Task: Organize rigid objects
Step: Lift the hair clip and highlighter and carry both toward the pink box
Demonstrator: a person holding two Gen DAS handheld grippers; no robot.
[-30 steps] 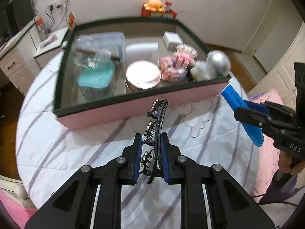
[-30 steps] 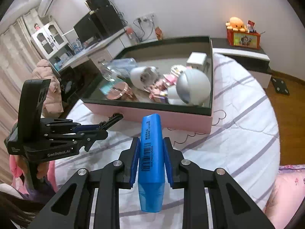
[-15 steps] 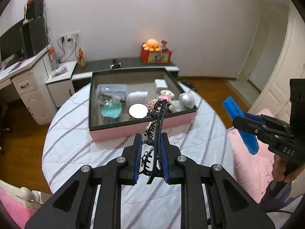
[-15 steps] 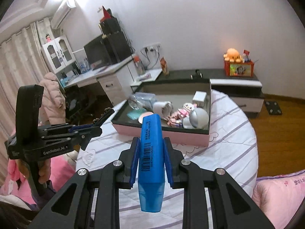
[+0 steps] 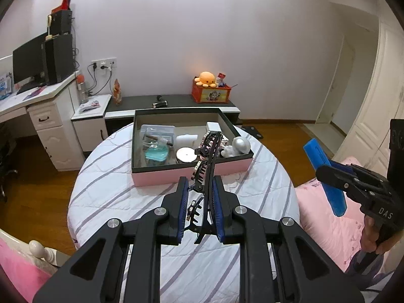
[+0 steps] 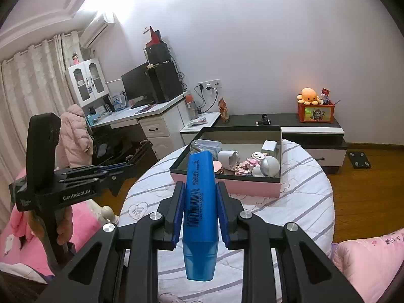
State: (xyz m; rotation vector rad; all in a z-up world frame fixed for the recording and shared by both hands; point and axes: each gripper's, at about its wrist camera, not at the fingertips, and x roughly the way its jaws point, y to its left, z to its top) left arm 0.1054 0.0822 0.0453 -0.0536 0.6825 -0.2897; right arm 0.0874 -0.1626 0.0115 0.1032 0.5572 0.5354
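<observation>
My left gripper (image 5: 200,186) is shut on a black hair claw clip (image 5: 208,161) that sticks up and forward between its blue pads. My right gripper (image 6: 199,192) is shut on a blue highlighter (image 6: 199,202) with a barcode, cap end toward the camera. Both are held high above the near side of a round table (image 5: 121,202) with a striped white cloth. Ahead on it stands a pink box (image 5: 192,174) with a dark rim, holding a silver ball (image 5: 241,145), a round tin (image 5: 186,154), a clear container (image 5: 156,139) and small toys. The right gripper (image 5: 328,171) shows in the left wrist view, the left gripper (image 6: 131,164) in the right wrist view.
A pink bed (image 5: 325,217) lies to the right of the table. A white desk with a monitor (image 5: 27,63) stands at the left, a low dark cabinet (image 5: 171,101) with an orange plush toy (image 5: 207,78) behind the table. A bedpost knob (image 5: 36,247) rises at the near left.
Both grippers have pulled back and risen away from the pink box, which now looks smaller and farther. Each keeps its grip on its object.
</observation>
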